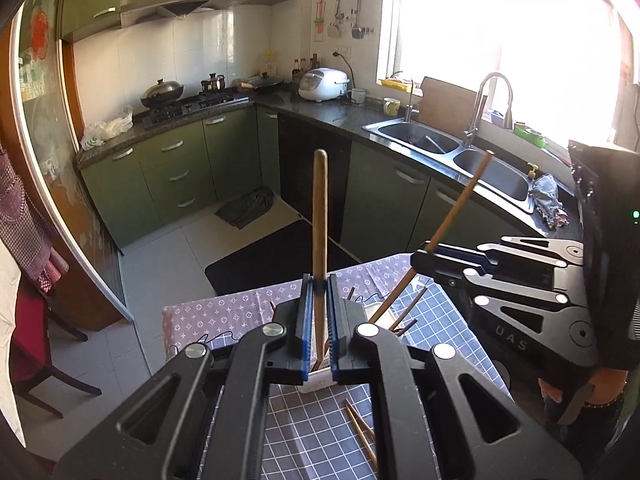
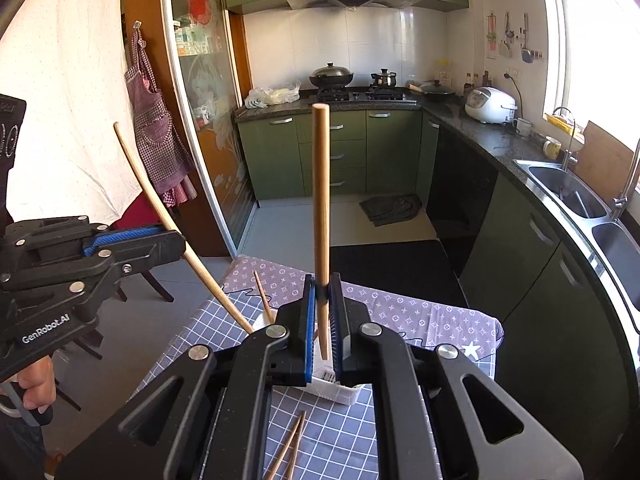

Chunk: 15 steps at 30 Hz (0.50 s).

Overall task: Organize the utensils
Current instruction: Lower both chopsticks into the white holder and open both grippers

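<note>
In the left wrist view my left gripper [image 1: 319,285] is shut on a wooden chopstick [image 1: 320,208] that stands upright, its lower end over a white holder [image 1: 316,382]. At the right, my right gripper [image 1: 420,258] pinches a second, tilted chopstick [image 1: 460,200]. In the right wrist view the right gripper [image 2: 322,293] is shut on its upright chopstick [image 2: 321,184] above the white holder [image 2: 340,391]. The left gripper [image 2: 176,242] at the left grips a leaning chopstick [image 2: 140,176]. More chopsticks [image 1: 404,314] stick out of the holder. A loose pair [image 2: 288,448] lies on the cloth.
A checked cloth [image 1: 312,432] covers the small table, with a patterned purple cloth [image 2: 400,312] at its far end. Beyond are green cabinets [image 1: 180,160], a double sink [image 1: 460,148] at the right, a dark floor mat [image 2: 384,260] and a chair [image 1: 36,360] at the left.
</note>
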Each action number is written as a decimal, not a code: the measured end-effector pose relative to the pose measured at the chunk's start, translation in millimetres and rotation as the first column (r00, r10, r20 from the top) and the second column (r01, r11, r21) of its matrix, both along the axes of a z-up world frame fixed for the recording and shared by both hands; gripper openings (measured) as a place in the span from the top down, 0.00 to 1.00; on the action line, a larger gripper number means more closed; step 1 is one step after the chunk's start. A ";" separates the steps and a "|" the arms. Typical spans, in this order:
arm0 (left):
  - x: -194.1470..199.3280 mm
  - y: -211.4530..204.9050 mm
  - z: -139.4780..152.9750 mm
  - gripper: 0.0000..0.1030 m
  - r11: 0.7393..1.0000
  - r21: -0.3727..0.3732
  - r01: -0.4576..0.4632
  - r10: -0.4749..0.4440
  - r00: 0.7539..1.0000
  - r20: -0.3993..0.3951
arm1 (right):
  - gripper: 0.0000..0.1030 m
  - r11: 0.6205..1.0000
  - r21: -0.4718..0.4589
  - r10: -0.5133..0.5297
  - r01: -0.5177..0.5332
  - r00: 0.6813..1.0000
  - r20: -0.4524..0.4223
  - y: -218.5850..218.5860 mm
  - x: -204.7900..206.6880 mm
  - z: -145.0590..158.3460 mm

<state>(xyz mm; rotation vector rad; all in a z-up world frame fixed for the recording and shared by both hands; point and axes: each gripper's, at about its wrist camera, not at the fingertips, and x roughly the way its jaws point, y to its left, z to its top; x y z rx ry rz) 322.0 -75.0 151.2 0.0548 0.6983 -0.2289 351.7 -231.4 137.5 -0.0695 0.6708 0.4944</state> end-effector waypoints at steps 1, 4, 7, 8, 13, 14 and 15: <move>6.9 0.8 -6.7 0.94 1.000 0.001 -0.004 0.004 1.000 -0.014 | 0.93 1.000 -0.003 0.002 -0.002 1.000 -0.011 0.5 4.1 -5.1; 21.6 2.7 -27.8 0.94 1.000 0.007 -0.010 0.010 0.998 -0.060 | 0.93 1.000 -0.021 0.002 -0.003 0.999 -0.040 2.4 14.5 -19.8; 29.8 3.3 -46.2 0.94 1.000 0.018 -0.004 0.005 0.995 -0.103 | 0.93 0.999 -0.037 0.005 -0.007 0.998 -0.056 4.6 17.1 -29.9; 32.2 3.3 -51.0 0.94 1.000 0.021 -0.003 0.005 0.993 -0.115 | 0.93 0.999 -0.041 0.004 -0.007 0.998 -0.062 4.8 17.8 -32.8; 34.4 3.0 -67.7 0.94 0.999 0.033 -0.007 0.011 0.989 -0.150 | 0.90 0.999 -0.051 -0.001 -0.003 0.997 -0.080 3.2 20.6 -41.1; 33.3 3.4 -68.0 0.94 0.999 0.035 -0.007 0.013 0.989 -0.151 | 0.89 0.999 -0.050 -0.001 -0.003 0.997 -0.078 3.2 18.9 -40.4; 32.0 4.4 -66.3 0.93 0.999 0.034 -0.010 0.015 0.989 -0.149 | 0.89 0.999 -0.047 -0.001 -0.003 0.997 -0.074 2.4 16.8 -38.5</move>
